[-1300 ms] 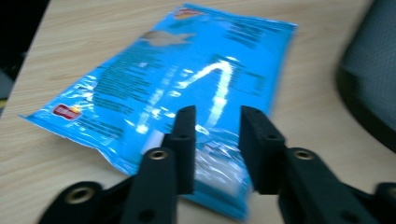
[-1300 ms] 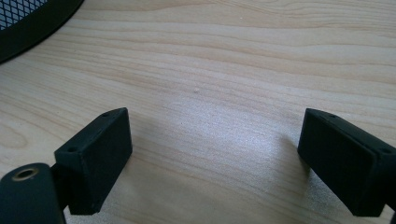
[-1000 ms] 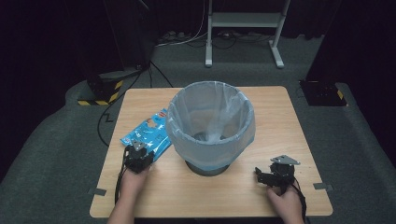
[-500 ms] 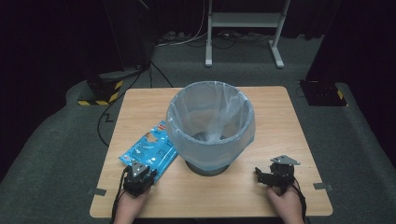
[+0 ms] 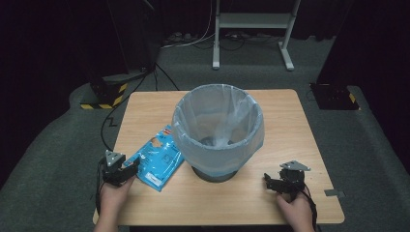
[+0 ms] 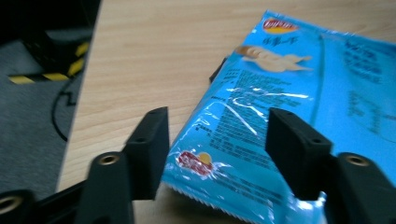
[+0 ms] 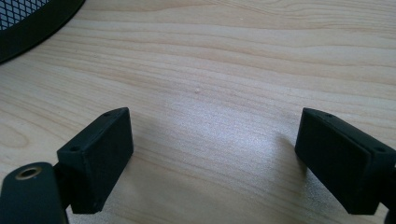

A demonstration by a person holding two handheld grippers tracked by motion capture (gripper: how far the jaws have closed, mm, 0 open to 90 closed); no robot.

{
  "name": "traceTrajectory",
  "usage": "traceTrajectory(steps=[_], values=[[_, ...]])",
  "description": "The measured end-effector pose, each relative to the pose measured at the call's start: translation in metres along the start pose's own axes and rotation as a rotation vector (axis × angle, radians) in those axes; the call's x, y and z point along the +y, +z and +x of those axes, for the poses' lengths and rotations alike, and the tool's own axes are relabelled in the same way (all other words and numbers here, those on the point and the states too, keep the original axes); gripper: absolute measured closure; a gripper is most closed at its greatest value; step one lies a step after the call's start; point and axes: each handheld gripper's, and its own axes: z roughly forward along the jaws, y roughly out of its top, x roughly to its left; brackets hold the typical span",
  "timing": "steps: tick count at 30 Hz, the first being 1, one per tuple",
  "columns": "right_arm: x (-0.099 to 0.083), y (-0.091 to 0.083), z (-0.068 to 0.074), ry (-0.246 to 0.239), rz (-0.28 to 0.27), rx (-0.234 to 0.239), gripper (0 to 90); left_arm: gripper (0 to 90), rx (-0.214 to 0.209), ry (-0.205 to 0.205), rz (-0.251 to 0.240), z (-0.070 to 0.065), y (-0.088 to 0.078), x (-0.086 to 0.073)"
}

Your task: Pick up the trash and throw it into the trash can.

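Pulled back toward the person since a second ago, the left gripper (image 5: pixel 126 170) now sits at the near left tabletop (image 5: pixel 290 116) edge, and the blue chip bag (image 5: pixel 159 160) has slid along with it, away from the lined waste bin (image 5: pixel 218 131). Its jaws stand apart around the bag's near corner; whether they touch it is hard to tell. The right gripper (image 5: pixel 275 181) rests spread wide over bare wood. Binning the bag seems the likely aim.
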Motion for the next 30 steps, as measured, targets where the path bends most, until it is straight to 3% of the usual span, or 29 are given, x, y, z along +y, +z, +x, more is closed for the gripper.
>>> traceTrajectory(steps=[2,4,6,10,12,13,14,18,21,24,30], values=[[0.000,0.000,0.000,0.001,0.000,0.000,11.0,33.9,-0.018,0.016,0.085,0.000,0.015,-0.002],[0.000,0.000,0.000,0.000,0.000,0.001,11.1,32.9,-0.024,0.022,0.137,0.001,0.022,-0.005],[0.000,0.000,0.000,-0.001,0.000,0.001,11.4,33.0,-0.018,0.036,0.134,-0.001,0.022,-0.008],[0.000,0.000,0.000,-0.004,-0.002,0.002,11.7,49.2,-0.036,0.074,0.117,-0.009,0.013,-0.014],[0.000,0.000,0.000,-0.004,-0.002,0.002,11.7,61.6,-0.058,0.024,0.093,-0.016,0.011,-0.018],[0.000,0.000,0.000,-0.004,-0.002,0.002,11.8,65.3,-0.060,0.043,0.094,-0.018,0.010,-0.019],[0.000,0.000,0.000,-0.005,-0.002,0.002,11.9,68.9,-0.063,0.090,0.107,-0.018,0.007,-0.020],[0.000,0.000,0.000,-0.005,-0.003,0.002,12.0,87.5,-0.097,0.113,0.103,-0.031,0.002,-0.026],[0.000,0.000,0.000,-0.005,-0.003,0.002,12.0,89.4,-0.096,0.112,0.099,-0.037,-0.001,-0.028],[0.000,0.000,0.000,-0.005,-0.002,0.002,12.0,89.6,-0.079,0.087,0.048,-0.040,-0.006,-0.029],[0.000,0.000,0.000,-0.005,-0.003,0.002,12.0,89.7,-0.046,0.076,-0.075,-0.044,-0.023,-0.019]])
